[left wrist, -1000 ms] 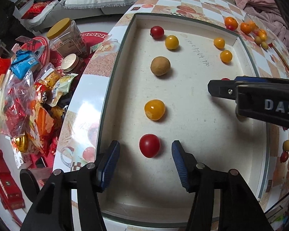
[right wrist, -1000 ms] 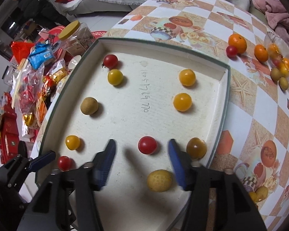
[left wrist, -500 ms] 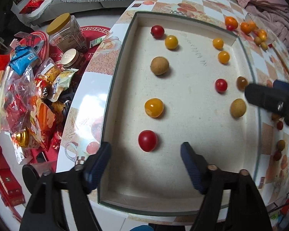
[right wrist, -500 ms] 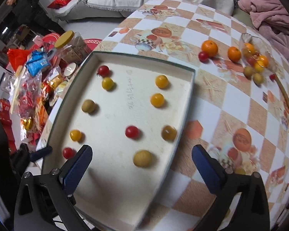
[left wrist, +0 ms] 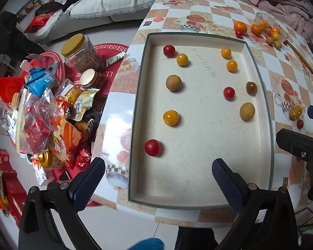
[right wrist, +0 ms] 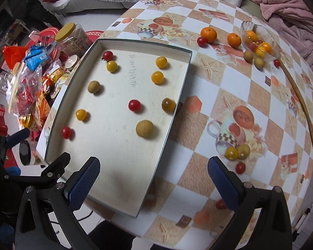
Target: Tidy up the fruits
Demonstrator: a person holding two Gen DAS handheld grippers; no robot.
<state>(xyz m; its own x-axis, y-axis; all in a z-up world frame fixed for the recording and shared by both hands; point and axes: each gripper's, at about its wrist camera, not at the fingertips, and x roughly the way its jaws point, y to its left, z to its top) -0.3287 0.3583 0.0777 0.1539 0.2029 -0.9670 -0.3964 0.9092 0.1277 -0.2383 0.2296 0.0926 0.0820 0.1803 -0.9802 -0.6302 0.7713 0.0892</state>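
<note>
Both the left gripper (left wrist: 157, 179) and right gripper (right wrist: 153, 178) have pulled back, jaws wide and empty, leaving ten fruits resting in the tray (right wrist: 135, 206) while more fruit waits on the table (right wrist: 198, 162).

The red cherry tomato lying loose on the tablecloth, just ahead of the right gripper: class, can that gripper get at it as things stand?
Probably yes. The right gripper has its jaws wide open, and the red cherry tomato sits apart from the yellow tomato on bare tablecloth, with nothing between.
</note>
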